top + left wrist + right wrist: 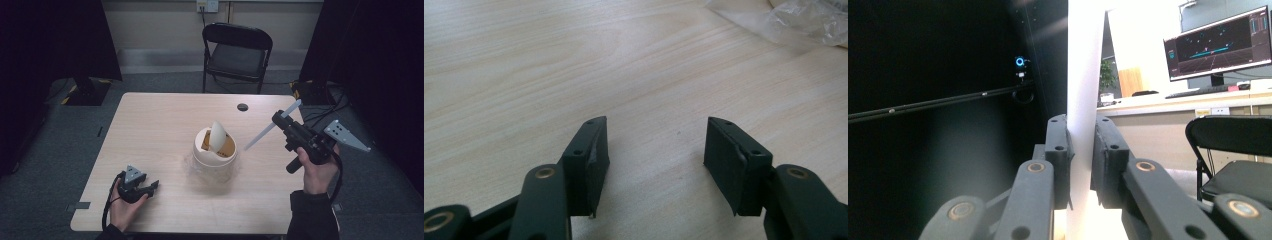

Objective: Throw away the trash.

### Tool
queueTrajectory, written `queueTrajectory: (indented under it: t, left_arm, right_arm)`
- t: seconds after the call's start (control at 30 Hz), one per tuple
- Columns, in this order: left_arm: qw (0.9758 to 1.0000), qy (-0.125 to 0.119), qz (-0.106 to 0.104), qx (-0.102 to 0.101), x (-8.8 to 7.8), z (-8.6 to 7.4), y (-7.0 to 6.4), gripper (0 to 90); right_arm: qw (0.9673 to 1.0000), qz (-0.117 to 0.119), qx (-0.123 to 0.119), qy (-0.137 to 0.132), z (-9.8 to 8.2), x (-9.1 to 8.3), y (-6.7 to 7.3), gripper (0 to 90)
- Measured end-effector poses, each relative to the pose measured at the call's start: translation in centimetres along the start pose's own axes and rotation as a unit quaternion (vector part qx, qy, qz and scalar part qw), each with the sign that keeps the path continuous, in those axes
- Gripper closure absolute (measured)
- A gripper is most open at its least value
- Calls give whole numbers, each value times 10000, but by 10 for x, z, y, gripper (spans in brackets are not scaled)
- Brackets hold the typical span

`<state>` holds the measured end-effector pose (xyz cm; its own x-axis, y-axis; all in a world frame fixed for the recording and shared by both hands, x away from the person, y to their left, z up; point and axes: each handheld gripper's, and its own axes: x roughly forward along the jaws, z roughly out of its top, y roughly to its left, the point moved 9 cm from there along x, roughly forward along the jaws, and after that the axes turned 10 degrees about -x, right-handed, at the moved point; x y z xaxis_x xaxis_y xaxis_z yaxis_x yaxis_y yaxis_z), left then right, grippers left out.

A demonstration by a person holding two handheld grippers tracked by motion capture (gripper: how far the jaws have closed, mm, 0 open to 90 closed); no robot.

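Right gripper (281,118): raised above the table's right half, held in the person's right hand (316,172); its fingers pinch a flat white strip.
White strip (272,125): clamped across its width between the right gripper's pads. In the high view one short end sticks out past the fingertips toward the far right, and the long end slants down toward the small bin without touching it. In the right gripper view the strip (1083,80) rises straight up from between the pads (1060,145).
Left gripper (150,187): low at the table's near left, in the person's left hand (125,205). Fingers spread apart, nothing between them; whether it rests on the table I cannot tell.
Left gripper view: bare wood lies between and ahead of the two pads (596,160); crumpled clear plastic (804,20) sits well ahead and to the right of the fingertips.
Bin (215,152): small cream bin with a swing lid, mid-table, between the two grippers and apart from both. Lid (218,136) tilted up on edge, brownish interior visible beneath.
Clear plastic (192,167): gathered round the bin's base.
Table (150,125): light wood.
Background: black folding chair (235,52) beyond the table's far edge; a lit monitor (1220,42) past the right fingertips.
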<state>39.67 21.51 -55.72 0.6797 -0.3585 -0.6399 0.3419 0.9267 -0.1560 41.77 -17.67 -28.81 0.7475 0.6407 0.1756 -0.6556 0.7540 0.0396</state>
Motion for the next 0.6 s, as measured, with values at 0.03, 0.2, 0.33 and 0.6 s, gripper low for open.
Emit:
queueTrajectory:
  t: [0.03,0.2,0.33,0.6]
  left_arm:
    - [10000,20,24,43,0,0,0,428]
    - [10000,32,61,64,0,0,1,417]
    - [10000,38,45,66,1,0,0,410]
    - [10000,41,54,28,1,0,0,382]
  right_arm:
    - [10000,3,1,-22,1,2,0,801]
    - [10000,68,-9,-68,3,12,4,801]
    - [9999,145,26,-31,0,24,9,801]
    - [9995,282,86,146,-16,43,19,801]
